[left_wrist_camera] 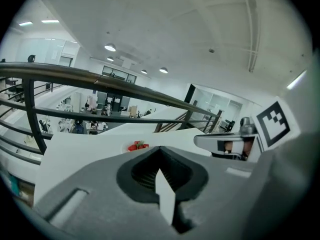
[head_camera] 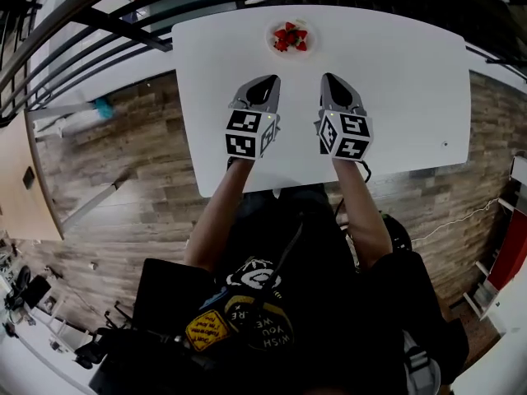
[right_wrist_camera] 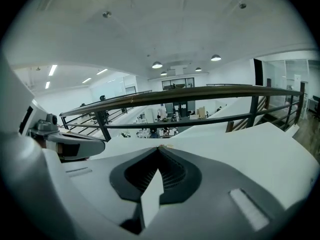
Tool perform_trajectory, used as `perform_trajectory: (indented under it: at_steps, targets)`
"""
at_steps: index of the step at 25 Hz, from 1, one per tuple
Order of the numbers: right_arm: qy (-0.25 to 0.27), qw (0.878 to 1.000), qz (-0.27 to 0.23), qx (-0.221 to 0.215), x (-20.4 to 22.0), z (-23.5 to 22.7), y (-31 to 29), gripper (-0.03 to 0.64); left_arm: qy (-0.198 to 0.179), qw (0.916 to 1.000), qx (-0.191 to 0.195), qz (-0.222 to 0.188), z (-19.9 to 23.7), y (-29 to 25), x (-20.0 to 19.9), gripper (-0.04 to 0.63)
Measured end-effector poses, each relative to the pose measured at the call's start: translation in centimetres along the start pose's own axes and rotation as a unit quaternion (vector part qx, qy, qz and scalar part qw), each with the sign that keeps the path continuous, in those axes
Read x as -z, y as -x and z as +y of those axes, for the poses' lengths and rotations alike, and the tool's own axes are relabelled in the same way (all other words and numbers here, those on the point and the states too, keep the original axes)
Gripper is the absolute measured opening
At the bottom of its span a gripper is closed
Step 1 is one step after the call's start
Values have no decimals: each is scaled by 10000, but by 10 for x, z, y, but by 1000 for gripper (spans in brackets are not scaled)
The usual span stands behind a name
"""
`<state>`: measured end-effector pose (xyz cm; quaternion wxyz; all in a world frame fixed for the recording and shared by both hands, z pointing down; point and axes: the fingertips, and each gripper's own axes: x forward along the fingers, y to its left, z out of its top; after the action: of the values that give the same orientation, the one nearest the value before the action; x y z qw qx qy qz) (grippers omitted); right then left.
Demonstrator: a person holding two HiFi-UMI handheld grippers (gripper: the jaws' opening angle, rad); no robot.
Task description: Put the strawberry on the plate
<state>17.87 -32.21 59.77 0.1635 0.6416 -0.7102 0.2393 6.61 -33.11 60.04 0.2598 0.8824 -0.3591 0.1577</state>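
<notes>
Left gripper [head_camera: 262, 82] and right gripper [head_camera: 332, 79]: jaws clenched, empty, over the surface [head_camera: 412, 89]. Strawberries [head_camera: 290, 38] lie on the plate [head_camera: 271, 33].

The head view looks steeply down on the counter [head_camera: 395, 81]. Each gripper view sits close behind its jaws, facing a railing [left_wrist_camera: 100, 79]; the head and left gripper views share the plate [head_camera: 271, 41].
</notes>
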Motion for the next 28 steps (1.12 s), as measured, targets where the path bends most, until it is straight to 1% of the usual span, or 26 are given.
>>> perform_trajectory:
  at_steps: [2,6,9,12,16,18,22,25,28]
  targets:
    - [-88,9998,-154,-48,-8,0,18,3,-102,9999,20,-120,-11,11,-9,0]
    - [-391,9975,-390,-439,-18,5,53,3,-180,9995,20,-269,-27,36,-18,0]
    - [-418,9963,-557,-498,-25,5,82,3,-198,9993,16,-314,-34,58,-19,0]
    - [-381,9945,-790,-575,-38,13,115,3,-212,9989,76,-402,-46,82,-23,0]
    - [-280,9886,-1145,-937,-57,34,150,3,-236,9975,157,-654,-64,108,-40,1]
    - [-184,9873,-1167,-1063,-60,45,162,3,-260,9964,170,-785,-73,119,-47,0]
    - [-217,9827,-1267,-1333,-70,64,183,3,-349,9946,260,-942,-90,140,-59,0]
    - [-20,9803,-1412,-1380,-79,68,198,3,-429,9933,212,-1050,-100,154,-65,0]
    - [198,9748,-1653,-1488,-89,67,213,3,-511,9919,72,-1157,-110,166,-73,1]
